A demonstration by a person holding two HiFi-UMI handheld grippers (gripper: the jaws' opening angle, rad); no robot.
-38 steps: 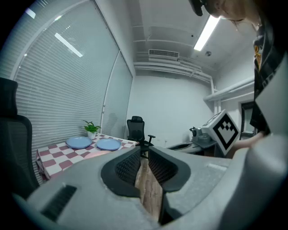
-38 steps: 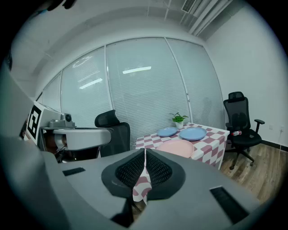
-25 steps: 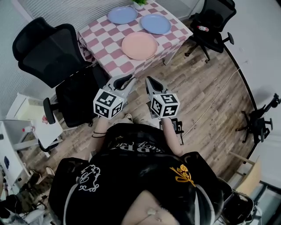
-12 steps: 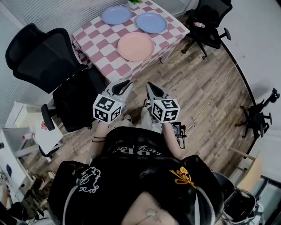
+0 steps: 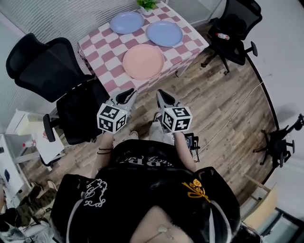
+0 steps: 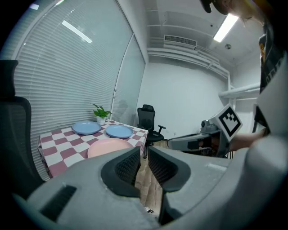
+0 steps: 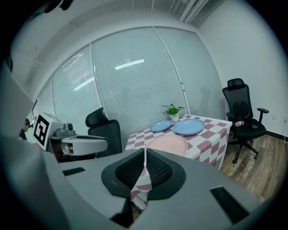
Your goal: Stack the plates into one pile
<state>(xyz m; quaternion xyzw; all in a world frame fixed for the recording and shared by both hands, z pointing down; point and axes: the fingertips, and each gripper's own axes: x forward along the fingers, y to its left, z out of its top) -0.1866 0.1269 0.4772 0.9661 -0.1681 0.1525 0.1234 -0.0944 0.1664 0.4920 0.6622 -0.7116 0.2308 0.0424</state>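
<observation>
Three plates lie apart on the pink-and-white checkered table: a pink plate nearest me and two blue plates behind it. Both grippers hang over the wooden floor, short of the table's near edge and touching nothing. My left gripper is shut and empty, and so is my right gripper beside it. The left gripper view shows the pink plate ahead past the closed jaws. In the right gripper view, the pink plate sits ahead with both blue plates behind it.
A small potted plant stands at the table's far edge. Black office chairs crowd the left of the table and another chair stands at its right. A cable runs over the floor at the right.
Both grippers have moved forward and a little down toward the table's near edge, staying shut. The plates have not moved.
</observation>
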